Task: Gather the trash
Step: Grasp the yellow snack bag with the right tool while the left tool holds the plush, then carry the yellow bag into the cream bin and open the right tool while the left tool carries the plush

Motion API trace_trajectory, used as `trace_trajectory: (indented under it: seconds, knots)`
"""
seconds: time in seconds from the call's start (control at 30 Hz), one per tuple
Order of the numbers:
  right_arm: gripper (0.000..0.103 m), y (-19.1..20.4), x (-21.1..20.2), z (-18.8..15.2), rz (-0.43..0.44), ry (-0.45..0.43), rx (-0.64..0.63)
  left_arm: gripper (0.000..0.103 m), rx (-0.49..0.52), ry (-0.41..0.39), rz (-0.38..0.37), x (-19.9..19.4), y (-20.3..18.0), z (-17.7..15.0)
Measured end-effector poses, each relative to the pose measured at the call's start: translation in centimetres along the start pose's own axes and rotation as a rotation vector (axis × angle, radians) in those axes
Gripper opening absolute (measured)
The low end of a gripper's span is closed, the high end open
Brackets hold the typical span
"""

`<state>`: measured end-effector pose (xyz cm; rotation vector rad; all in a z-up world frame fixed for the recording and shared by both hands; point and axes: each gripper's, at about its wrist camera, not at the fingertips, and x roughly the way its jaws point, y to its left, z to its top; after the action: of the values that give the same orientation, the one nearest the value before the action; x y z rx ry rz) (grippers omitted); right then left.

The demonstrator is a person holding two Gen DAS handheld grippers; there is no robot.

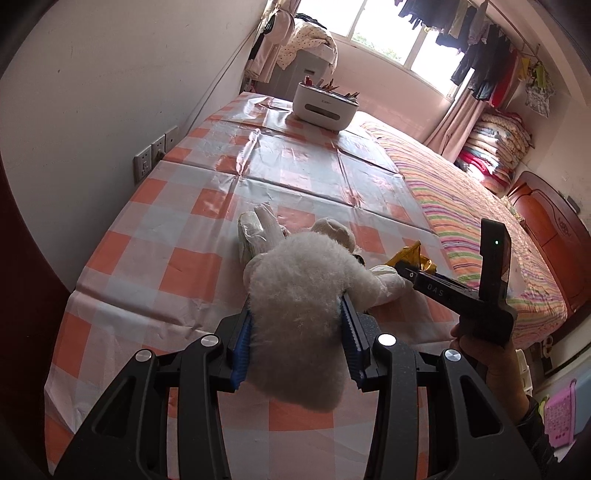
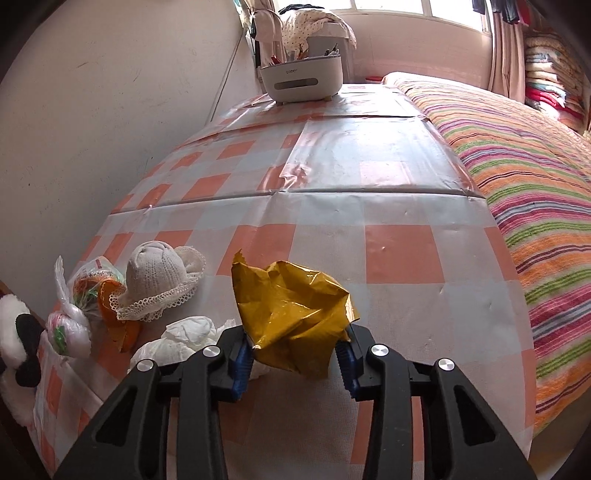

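Crumpled yellow wrapper (image 2: 295,314) (glossy) between right gripper (image 2: 294,360) jaws

A lived-in home bedroom: a bed under a rainbow-striped blanket (image 2: 524,177) with a carved reddish wooden headboard (image 1: 543,229) stands beside a surface draped in an orange-and-white checked plastic cloth (image 1: 207,192). Dark laundry (image 1: 476,55) hangs by the bright window (image 1: 384,29), near stacked folded quilts (image 1: 495,147).

fluffy white plush toy (image 1: 295,295); glossy crinkled yellow wrapper (image 2: 295,317); shiny creased plastic tablecloth (image 2: 369,177); knitted lace-trimmed hat (image 2: 155,280).
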<state>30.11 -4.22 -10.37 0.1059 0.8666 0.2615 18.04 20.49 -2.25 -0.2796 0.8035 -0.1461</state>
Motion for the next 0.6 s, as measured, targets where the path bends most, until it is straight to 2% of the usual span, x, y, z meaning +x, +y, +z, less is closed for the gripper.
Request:
trace_trajectory:
  seconds: [0.1,0.6]
  knots:
    - [0.03,-0.3,-1.1,-0.7,0.017,-0.017,0.013,0.041,0.03,0.004,-0.021,0.1,-1.2,-0.4]
    - [0.03,-2.7,-10.5,-5.4,0.027,-0.12,0.062,0.041,0.178,0.04,-0.128,1.1,-8.1,-3.7]
